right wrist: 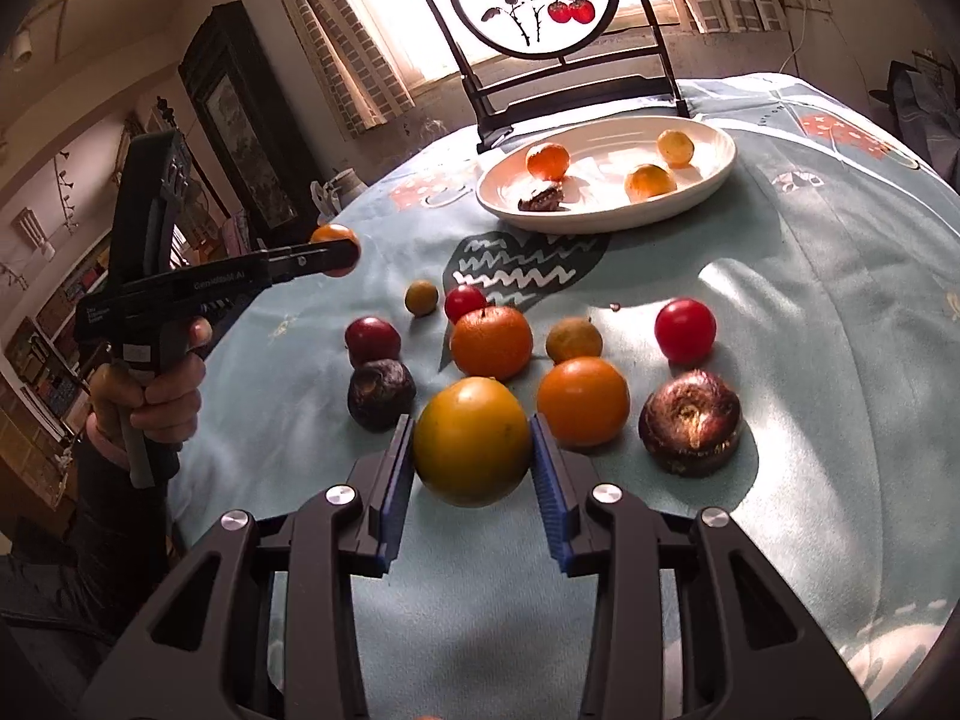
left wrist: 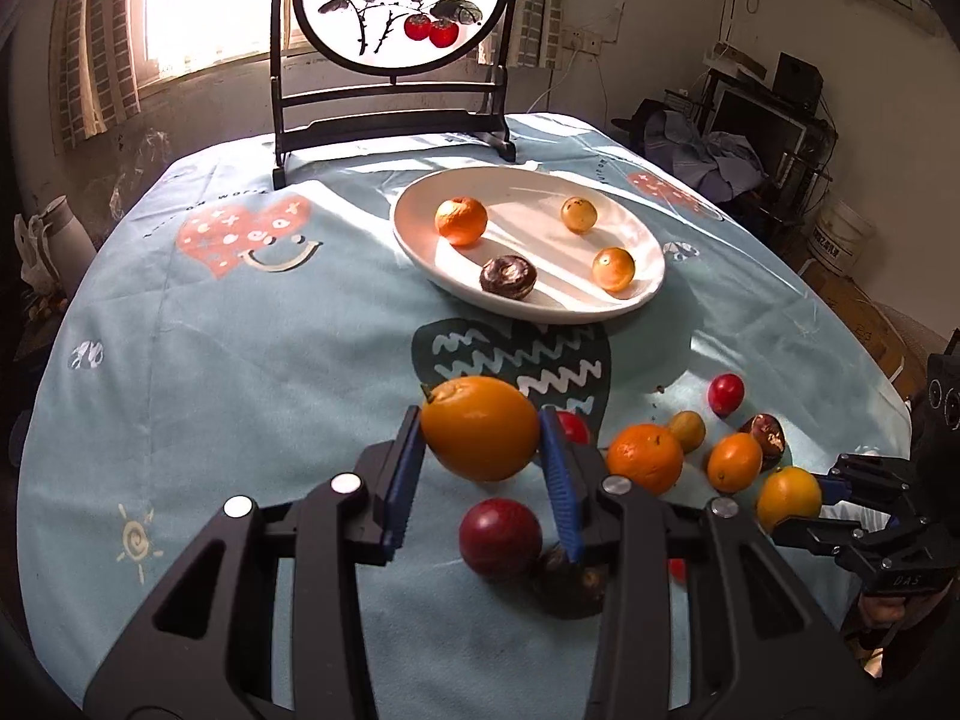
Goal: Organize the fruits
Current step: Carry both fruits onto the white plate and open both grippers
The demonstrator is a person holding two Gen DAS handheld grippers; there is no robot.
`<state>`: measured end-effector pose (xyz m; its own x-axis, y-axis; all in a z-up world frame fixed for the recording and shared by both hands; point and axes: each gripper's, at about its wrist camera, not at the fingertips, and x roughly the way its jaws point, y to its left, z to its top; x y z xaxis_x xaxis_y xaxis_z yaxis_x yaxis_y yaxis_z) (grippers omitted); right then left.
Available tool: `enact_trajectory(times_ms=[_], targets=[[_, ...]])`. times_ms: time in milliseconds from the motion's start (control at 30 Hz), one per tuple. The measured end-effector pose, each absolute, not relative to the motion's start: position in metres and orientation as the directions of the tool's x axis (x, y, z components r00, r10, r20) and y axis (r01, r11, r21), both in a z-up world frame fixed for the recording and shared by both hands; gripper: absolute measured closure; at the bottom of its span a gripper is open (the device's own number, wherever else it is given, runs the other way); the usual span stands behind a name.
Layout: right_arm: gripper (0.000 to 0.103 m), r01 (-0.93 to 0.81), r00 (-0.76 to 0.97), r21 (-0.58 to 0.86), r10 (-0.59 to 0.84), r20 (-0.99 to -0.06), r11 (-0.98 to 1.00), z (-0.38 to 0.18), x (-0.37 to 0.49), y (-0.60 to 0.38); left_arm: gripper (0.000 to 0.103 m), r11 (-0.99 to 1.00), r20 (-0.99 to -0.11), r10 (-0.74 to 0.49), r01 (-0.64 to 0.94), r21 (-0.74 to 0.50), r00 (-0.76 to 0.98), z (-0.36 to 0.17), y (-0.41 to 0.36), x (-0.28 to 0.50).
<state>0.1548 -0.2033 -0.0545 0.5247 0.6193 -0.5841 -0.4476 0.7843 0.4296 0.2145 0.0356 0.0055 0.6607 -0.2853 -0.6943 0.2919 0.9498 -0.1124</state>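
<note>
Fruits are split between a white oval plate (left wrist: 528, 306) and a loose cluster on the blue patterned cloth of the round desk (left wrist: 240, 372). On the plate lie four pieces, well apart from one another: a tangerine (left wrist: 461, 220), a small yellowish fruit (left wrist: 579, 214), a small orange (left wrist: 613, 269) and a dark brown fruit (left wrist: 507, 278).

The left gripper (left wrist: 481, 429) has its blue-padded fingers (left wrist: 401, 474) pinching a large orange (left wrist: 480, 427), which is lifted off the cloth above a dark red plum (left wrist: 501, 537). The right gripper (right wrist: 473, 443) pinches a yellow-orange fruit (right wrist: 473, 443) between its own fingers (right wrist: 549, 498), also clear of the cloth.

Around them on the cloth sit two more oranges (right wrist: 492, 341) (right wrist: 583, 401), a red tomato-like fruit (right wrist: 685, 330), a smaller red one (right wrist: 465, 302), two small yellowish fruits (right wrist: 421, 297) (right wrist: 573, 339) and two dark brown fruits (right wrist: 690, 420) (right wrist: 381, 394).

Bare cloth lies between the cluster and the plate, and wide bare cloth runs along the desk's left side. Behind the plate, near the far edge, stands a dark wooden screen (left wrist: 393, 48) with a round painted panel.
</note>
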Motion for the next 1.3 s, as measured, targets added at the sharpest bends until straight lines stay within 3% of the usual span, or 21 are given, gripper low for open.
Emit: enact_trajectory(times_ms=[133,467,767,833,900,967,1167,1300], targets=[[0.065,-0.385,0.596,0.442,0.584,-0.551,0.81,-0.033,0.202,-0.218,0.064,0.949,-0.692,-0.288,0.292,-0.116,0.662,0.013,0.002,0.252],[0.065,-0.254,0.64,0.417,0.475,-0.604,0.873,-0.039,0.339,-0.234,0.064,0.978,-0.774,-0.19,0.181,-0.099,0.604,-0.007,-0.023,0.347],[0.064,-0.244,0.613,0.41,0.467,-0.637,0.879,-0.056,0.374,-0.233,0.064,0.987,-0.799,-0.143,0.139,-0.075,0.584,-0.023,-0.018,0.378],[0.058,-0.244,0.611,0.427,0.48,-0.629,0.871,-0.057,0.373,-0.233,0.063,0.99,-0.802,-0.128,0.122,-0.069,0.583,-0.024,-0.017,0.379],[0.048,-0.238,0.602,0.436,0.485,-0.635,0.868,-0.056,0.371,-0.235,0.049,0.99,-0.796,-0.126,0.121,-0.066,0.592,-0.021,-0.015,0.375],[0.039,-0.241,0.609,0.44,0.488,-0.625,0.865,-0.053,0.365,-0.238,0.015,0.994,-0.775,-0.103,0.101,-0.05,0.623,-0.01,-0.013,0.364],[0.039,-0.266,0.619,0.411,0.481,-0.621,0.872,-0.048,0.346,-0.236,0.003,0.992,-0.664,-0.09,0.126,0.006,0.742,0.024,-0.014,0.314],[0.039,-0.279,0.635,0.398,0.479,-0.606,0.874,-0.045,0.326,-0.234,0.003,0.994,-0.673,-0.062,0.104,0.023,0.738,0.014,-0.005,0.299]])
